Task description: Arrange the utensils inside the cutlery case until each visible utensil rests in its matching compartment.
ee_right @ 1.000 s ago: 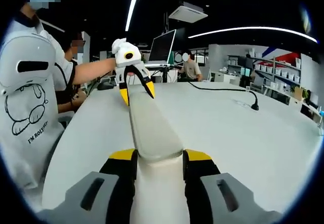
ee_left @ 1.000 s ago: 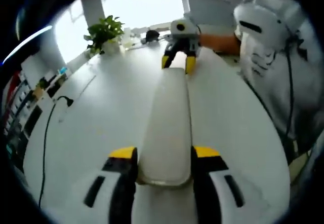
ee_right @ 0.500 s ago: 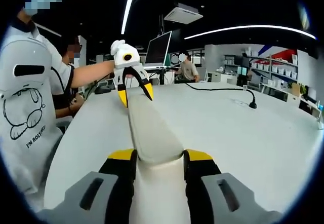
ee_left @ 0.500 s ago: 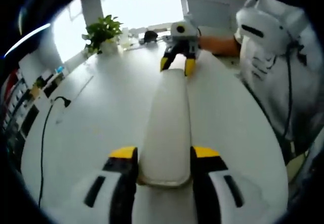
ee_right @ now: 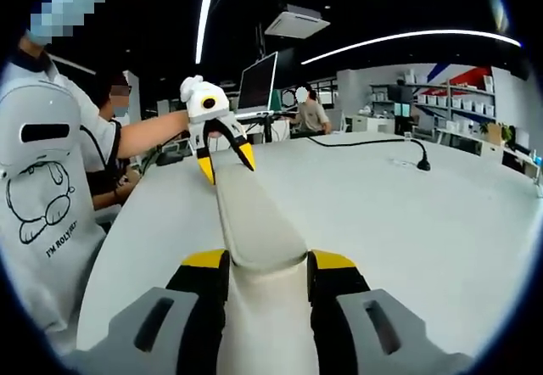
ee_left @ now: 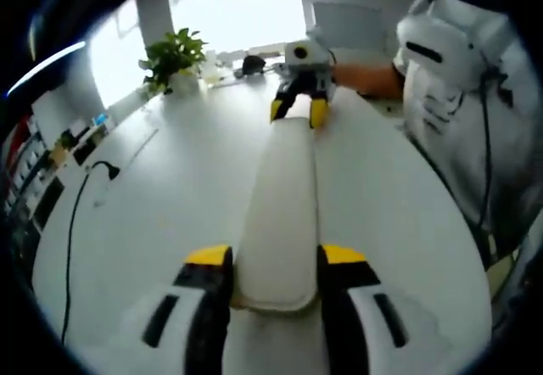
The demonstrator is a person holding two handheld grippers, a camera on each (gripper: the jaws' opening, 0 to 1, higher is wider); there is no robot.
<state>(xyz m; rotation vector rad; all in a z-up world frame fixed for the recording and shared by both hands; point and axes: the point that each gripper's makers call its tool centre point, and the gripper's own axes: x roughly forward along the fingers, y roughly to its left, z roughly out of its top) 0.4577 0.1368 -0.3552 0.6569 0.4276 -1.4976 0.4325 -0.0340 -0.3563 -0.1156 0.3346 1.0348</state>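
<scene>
A long, closed off-white cutlery case [ee_left: 284, 188] stretches away over the white table [ee_left: 153, 188]. My left gripper [ee_left: 276, 256] is shut on its near end, the yellow-tipped jaws pressing both sides. My right gripper [ee_left: 297, 110] clamps the far end. In the right gripper view the same case [ee_right: 250, 209] runs forward from my right gripper [ee_right: 269, 260], which is shut on it. My left gripper [ee_right: 224, 156] holds the opposite end there. No utensils are in sight; the case's inside is hidden.
A person in a white shirt [ee_left: 458, 69] stands at the table's edge [ee_right: 47, 180]. A potted plant [ee_left: 174, 53] and a black cable [ee_left: 76, 214] lie left. A power cable [ee_right: 373, 146] and a monitor [ee_right: 259, 82] sit at the back of the table [ee_right: 407, 222].
Both views have shifted slightly with the hands. The case stays clamped at both ends, and neither gripper has changed its hold.
</scene>
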